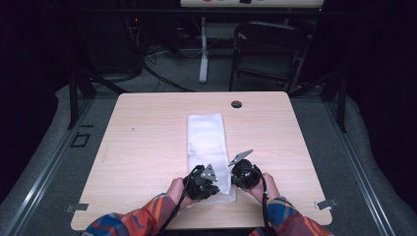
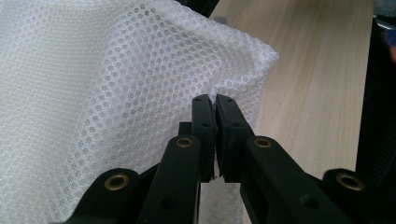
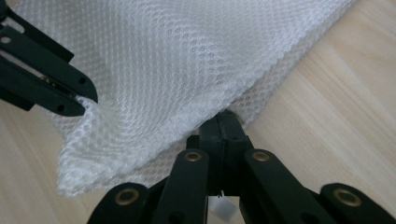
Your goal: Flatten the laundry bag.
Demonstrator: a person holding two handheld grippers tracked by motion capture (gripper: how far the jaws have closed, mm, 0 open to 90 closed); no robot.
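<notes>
The jaws of both grippers are pinched on the near edge of the mesh cloth [image 1: 206, 142]. Its long axis runs away from the left gripper [image 2: 215, 105] and right gripper [image 3: 224, 119], across the counter [image 1: 147, 147].

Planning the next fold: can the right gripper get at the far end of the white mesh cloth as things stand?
Probably not right away. The right gripper is shut on the near edge of the mesh cloth, as is the left gripper. The table beyond looks unobstructed, so letting go would free it.

Past my light wooden table [image 1: 147, 128] with its small dark round grommet hole [image 1: 236, 104], I see a black folding chair [image 1: 265, 49], a white desk leg [image 1: 203, 49] and black floor cables [image 1: 162, 76].
</notes>
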